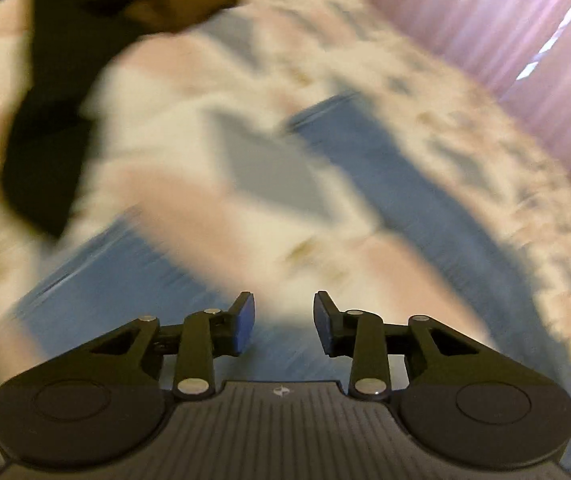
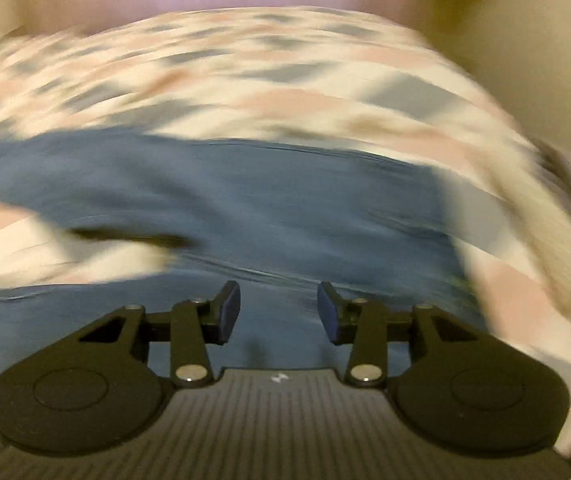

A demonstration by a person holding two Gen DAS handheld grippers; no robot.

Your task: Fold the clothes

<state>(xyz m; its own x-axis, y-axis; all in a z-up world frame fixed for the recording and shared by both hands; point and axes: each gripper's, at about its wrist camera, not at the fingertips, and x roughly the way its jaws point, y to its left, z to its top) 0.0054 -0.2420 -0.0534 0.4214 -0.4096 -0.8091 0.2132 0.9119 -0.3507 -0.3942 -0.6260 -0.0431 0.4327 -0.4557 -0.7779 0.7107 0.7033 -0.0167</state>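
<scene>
In the left wrist view we see the left gripper (image 1: 284,324) with its two blue-padded fingers (image 1: 244,324) spread apart and nothing between them. The whole picture is smeared by motion blur, so fine detail is lost. Below and ahead of the gripper lies a blue garment (image 1: 401,184), spread on a patterned bedspread (image 1: 189,92) of pink, white and grey patches. One blue stretch runs away from the gripper toward the upper middle, and another blue stretch lies to the lower left; between them the bedspread shows. We cannot tell what kind of garment it is. At the upper left a dark pile of clothing (image 1: 65,80), black with a brownish part at the top, rests on the bedspread, well apart from the gripper. Along the right edge hangs a pink curtain (image 1: 485,20).

In the right wrist view we see the right gripper (image 2: 279,312), its jaws likewise parted and empty. It hangs over the blue garment (image 2: 245,196), which fills the middle of the picture from left to right, directly under and ahead of the fingers. The patterned bedspread (image 2: 245,60) extends beyond it and shows again at the left and right of the cloth. This picture too is blurred. A pale wall (image 2: 525,20) rises behind the bed.
</scene>
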